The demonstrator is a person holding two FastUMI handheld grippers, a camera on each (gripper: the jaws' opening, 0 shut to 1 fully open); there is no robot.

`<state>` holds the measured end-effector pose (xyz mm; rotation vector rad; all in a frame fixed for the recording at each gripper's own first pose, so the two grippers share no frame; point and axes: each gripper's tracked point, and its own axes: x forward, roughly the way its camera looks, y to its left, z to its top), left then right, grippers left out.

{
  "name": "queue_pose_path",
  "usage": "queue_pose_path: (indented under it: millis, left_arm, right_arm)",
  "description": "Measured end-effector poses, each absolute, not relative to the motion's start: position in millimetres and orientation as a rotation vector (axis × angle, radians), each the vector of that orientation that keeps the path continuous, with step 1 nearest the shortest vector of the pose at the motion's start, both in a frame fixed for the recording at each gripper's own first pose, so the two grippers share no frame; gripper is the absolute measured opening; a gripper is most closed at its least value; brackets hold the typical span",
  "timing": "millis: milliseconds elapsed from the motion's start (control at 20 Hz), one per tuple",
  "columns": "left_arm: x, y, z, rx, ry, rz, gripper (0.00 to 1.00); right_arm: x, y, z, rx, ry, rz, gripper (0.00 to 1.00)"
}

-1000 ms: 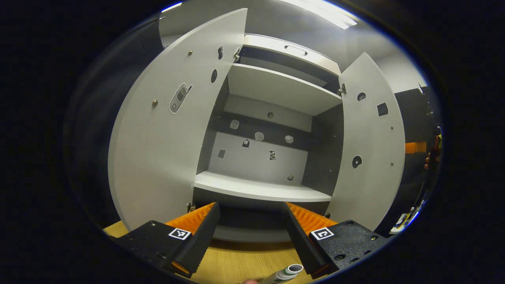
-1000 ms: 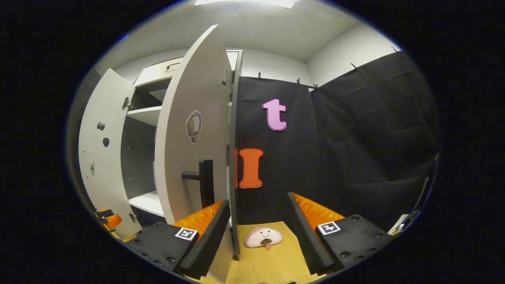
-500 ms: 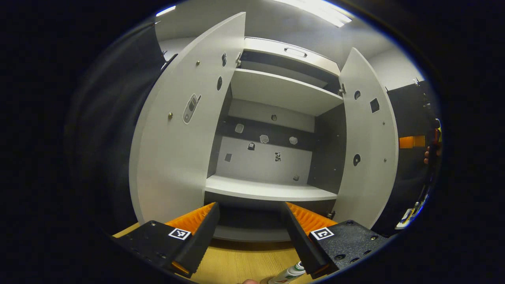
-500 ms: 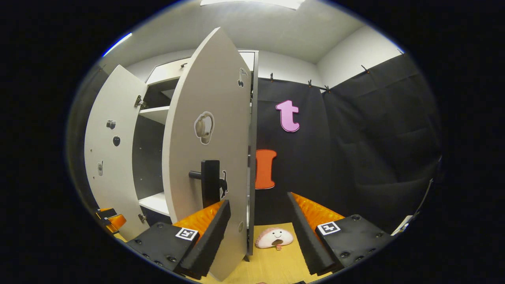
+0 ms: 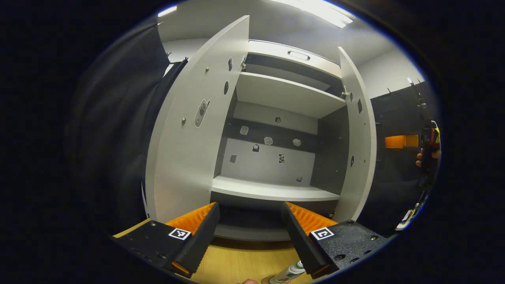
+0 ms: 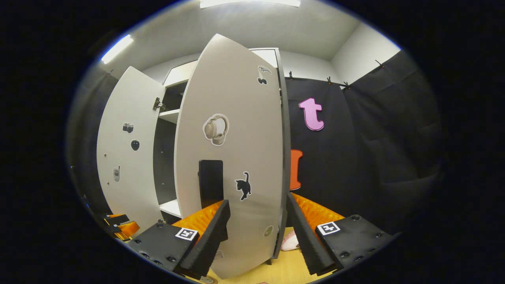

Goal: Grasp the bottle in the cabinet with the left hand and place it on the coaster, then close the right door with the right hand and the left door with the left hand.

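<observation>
In the left gripper view the white cabinet [image 5: 276, 193] stands open, its shelves bare. The left door [image 5: 189, 142] is swung wide; the right door [image 5: 358, 138] shows nearly edge-on. A white bottle [image 5: 290, 272] with a green label stands on the wooden table below my left gripper [image 5: 250, 228], which is open and holds nothing. In the right gripper view the right door [image 6: 236, 130] fills the middle, with its black handle [image 6: 210, 183] just above the left finger. My right gripper [image 6: 258, 225] is open, and the door's lower part stands between its fingers.
The left door [image 6: 122, 157] hangs open beyond the right one, with my left gripper [image 6: 118, 228] low beside it. A pink and white plush toy [image 6: 290, 241] lies on the table behind the right door. A hand [image 5: 424, 157] shows at the far right.
The right door has swung toward shut, and the right gripper has followed it until the door's outer face is in front of it. The left gripper has shifted slightly.
</observation>
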<state>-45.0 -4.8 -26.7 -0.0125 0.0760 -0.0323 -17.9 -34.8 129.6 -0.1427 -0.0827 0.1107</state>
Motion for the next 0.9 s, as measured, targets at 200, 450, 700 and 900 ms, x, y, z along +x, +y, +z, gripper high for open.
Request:
queue_pose_path:
  millis: [200, 450, 700, 900]
  left_arm:
    - [-50.5, 4.1, -23.8, -0.013, 0.067, -0.004, 0.95]
    - [-55.0, 10.0, -22.6, -0.013, 0.063, 0.019, 0.92]
    - [-59.3, 13.5, -16.1, -0.005, 0.052, 0.034, 0.95]
    - [-66.5, 21.2, -9.7, -0.014, 0.048, 0.064, 0.95]
  right_arm:
    - [-11.5, -3.9, 122.8, -0.077, -0.045, 0.212, 0.95]
    - [-5.1, 15.8, 118.6, -0.094, -0.055, 0.262, 0.96]
    - [17.5, 21.8, 117.6, -0.128, -0.071, 0.231, 0.96]
    - [33.2, 29.1, 109.9, -0.132, -0.047, 0.224, 0.95]
